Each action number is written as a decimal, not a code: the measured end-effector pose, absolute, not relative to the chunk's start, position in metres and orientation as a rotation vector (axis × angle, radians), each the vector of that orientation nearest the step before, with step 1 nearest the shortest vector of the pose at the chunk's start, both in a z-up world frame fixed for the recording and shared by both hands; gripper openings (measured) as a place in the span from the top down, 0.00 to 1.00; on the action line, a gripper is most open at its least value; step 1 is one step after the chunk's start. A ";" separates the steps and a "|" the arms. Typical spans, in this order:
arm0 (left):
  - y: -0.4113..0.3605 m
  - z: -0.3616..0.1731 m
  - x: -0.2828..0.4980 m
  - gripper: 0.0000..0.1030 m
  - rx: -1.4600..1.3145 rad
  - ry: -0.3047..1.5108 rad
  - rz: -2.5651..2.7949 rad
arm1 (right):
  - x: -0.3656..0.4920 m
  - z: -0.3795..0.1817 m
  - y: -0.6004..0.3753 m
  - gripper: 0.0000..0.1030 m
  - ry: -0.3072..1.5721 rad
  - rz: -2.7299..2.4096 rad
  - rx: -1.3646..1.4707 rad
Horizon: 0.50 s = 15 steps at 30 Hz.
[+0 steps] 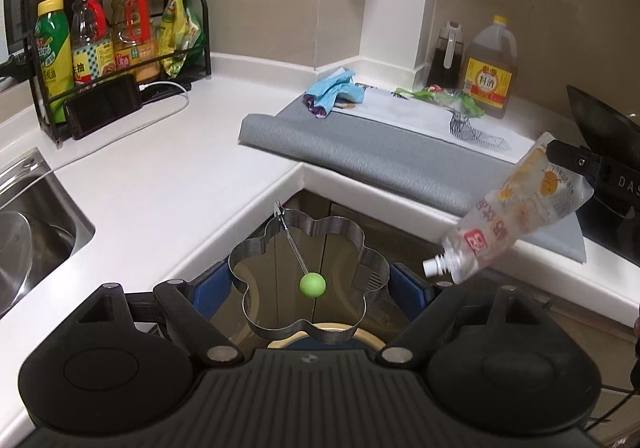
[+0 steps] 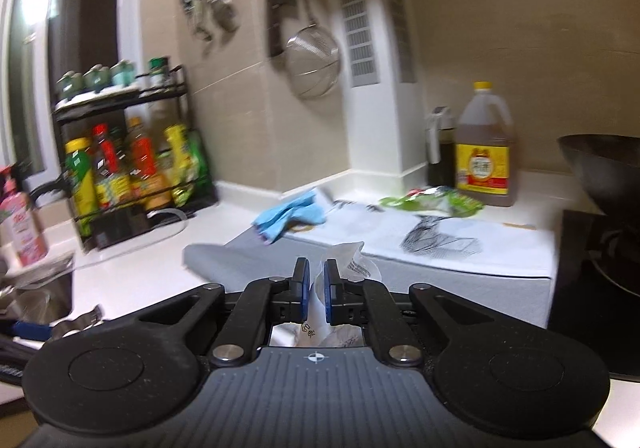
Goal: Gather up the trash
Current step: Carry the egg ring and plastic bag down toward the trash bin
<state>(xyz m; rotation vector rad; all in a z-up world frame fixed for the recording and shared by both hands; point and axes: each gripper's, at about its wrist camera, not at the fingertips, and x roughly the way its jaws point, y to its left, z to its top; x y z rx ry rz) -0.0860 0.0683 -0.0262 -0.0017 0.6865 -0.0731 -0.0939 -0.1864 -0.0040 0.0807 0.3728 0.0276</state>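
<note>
Right gripper (image 2: 316, 280) clamps spouted pouch (image 1: 516, 212), mostly hidden; left gripper (image 1: 310, 288) spread around flower-shaped metal ring (image 1: 256, 248), contact unclear.

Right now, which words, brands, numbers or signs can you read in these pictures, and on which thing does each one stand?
"料酒": yellow label of the big cooking wine jug.
"DAS", cut off at the picture's edge: body of the right gripper.
"生抽": label of the soy sauce bottle in the rack.
Held drink pouch: red and orange print upside down, not readable.
Other rack bottles and packets: too small or blurred.
</note>
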 end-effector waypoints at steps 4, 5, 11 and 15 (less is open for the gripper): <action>0.069 -0.031 -0.090 0.14 0.006 0.691 -0.069 | -0.099 -0.009 -0.166 0.93 0.403 0.083 0.032; 0.069 -0.031 -0.090 0.14 0.006 0.692 -0.067 | -0.099 -0.011 -0.161 0.93 0.413 0.096 0.021; 0.070 -0.041 -0.094 0.14 0.023 0.703 -0.057 | -0.102 -0.027 -0.137 0.93 0.471 0.156 -0.028; 0.071 -0.053 -0.094 0.14 0.027 0.727 -0.051 | -0.101 -0.042 -0.124 0.93 0.525 0.185 -0.058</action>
